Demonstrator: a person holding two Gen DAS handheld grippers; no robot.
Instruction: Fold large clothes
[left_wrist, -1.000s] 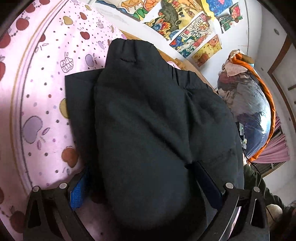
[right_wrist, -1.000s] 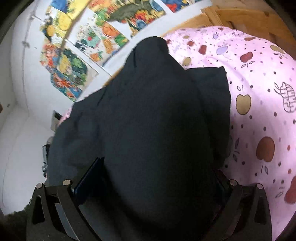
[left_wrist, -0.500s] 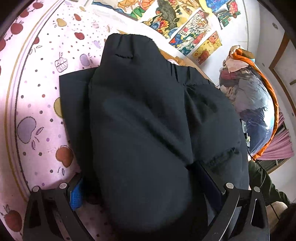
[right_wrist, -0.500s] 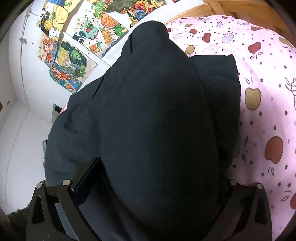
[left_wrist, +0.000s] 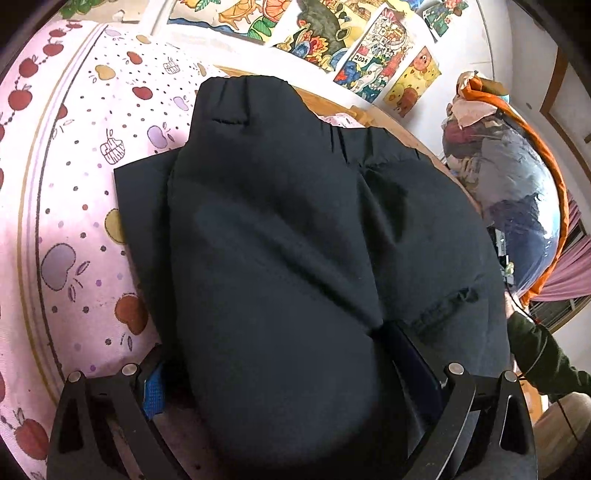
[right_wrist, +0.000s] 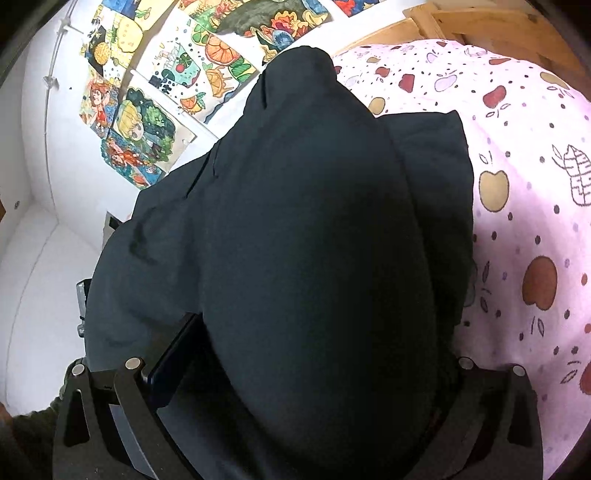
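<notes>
Black fabric of the dark garment (left_wrist: 280, 258) bulges over both cameras, bunched between the fingers of the left gripper (left_wrist: 291, 373) and the right gripper (right_wrist: 306, 354), each clamped on a thick fold. Beyond them, the garment's lower layer lies flat on the pink fruit-print bedsheet (left_wrist: 74, 177). To fold well, both grippers should probably travel level and together, laying the raised edge square on that flat layer, which spreads toward the wooden bed frame (right_wrist: 498, 26).

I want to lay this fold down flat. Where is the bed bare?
Bare pink sheet lies left of the black garment in the left view, and right of it in the right view. The middle is covered; a full clothes bag crowds the far side.
</notes>
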